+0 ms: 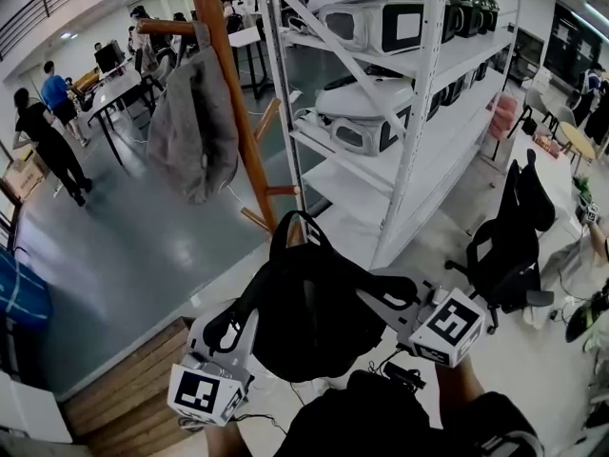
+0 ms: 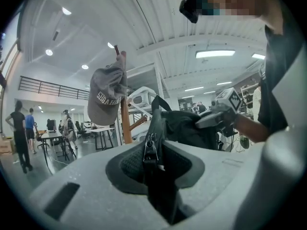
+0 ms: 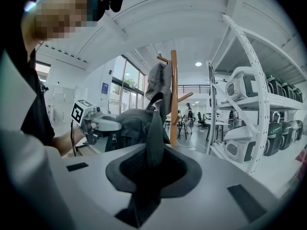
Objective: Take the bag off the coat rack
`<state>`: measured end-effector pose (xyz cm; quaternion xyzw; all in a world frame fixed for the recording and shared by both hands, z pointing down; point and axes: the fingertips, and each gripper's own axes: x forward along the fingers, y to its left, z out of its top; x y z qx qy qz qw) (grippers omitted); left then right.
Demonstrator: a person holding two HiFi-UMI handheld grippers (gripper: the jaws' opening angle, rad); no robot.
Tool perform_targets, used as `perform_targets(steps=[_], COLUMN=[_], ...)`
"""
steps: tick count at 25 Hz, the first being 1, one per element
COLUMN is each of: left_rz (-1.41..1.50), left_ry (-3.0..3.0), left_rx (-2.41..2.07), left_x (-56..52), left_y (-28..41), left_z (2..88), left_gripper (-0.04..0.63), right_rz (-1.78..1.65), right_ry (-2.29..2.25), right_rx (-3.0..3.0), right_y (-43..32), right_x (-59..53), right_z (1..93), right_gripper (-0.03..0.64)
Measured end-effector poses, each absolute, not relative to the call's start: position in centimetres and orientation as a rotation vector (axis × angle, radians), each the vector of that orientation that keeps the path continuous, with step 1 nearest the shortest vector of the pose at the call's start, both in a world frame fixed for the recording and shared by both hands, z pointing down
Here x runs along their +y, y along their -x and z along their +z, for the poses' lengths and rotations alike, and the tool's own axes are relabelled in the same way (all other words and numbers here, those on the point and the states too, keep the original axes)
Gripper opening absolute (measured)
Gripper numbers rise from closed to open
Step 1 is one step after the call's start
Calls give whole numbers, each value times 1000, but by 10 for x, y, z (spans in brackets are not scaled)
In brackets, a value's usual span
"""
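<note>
left gripper (image 1: 238, 324) + right gripper (image 1: 378, 303) | each clamps bag (image 1: 306, 317) | coat rack (image 1: 251, 155) behind

The only lettering that can be made out is a row of white capitals across the front of the grey cap (image 2: 106, 97) hanging on the coat rack (image 2: 125, 123), reading roughly "SEGAH" before it curves out of sight; the blue wall sign (image 3: 104, 88) is too small to read; the marker cubes (image 1: 447, 327) bear only black-and-white square patterns, no letters.
</note>
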<state>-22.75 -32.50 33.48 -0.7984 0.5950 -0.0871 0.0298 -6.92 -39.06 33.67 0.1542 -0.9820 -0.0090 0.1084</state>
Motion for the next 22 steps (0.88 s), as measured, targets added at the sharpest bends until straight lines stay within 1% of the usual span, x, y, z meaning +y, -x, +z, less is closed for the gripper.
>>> perform_targets(steps=[7, 14, 22], left_rz=[-300, -309, -309], left_ry=[2422, 2364, 2346], left_rx=[1916, 2017, 2167], left_x=[-302, -271, -245], left_y=[205, 161, 111], left_z=[342, 349, 388], left_gripper=[95, 95, 95], right_rz=[12, 22, 62], right_ry=[-359, -280, -191], right_rx=[-2925, -2943, -2903], right_y=[49, 10, -35], right_x=[-375, -354, -340], right_z=[348, 356, 394], right_gripper=[63, 63, 63])
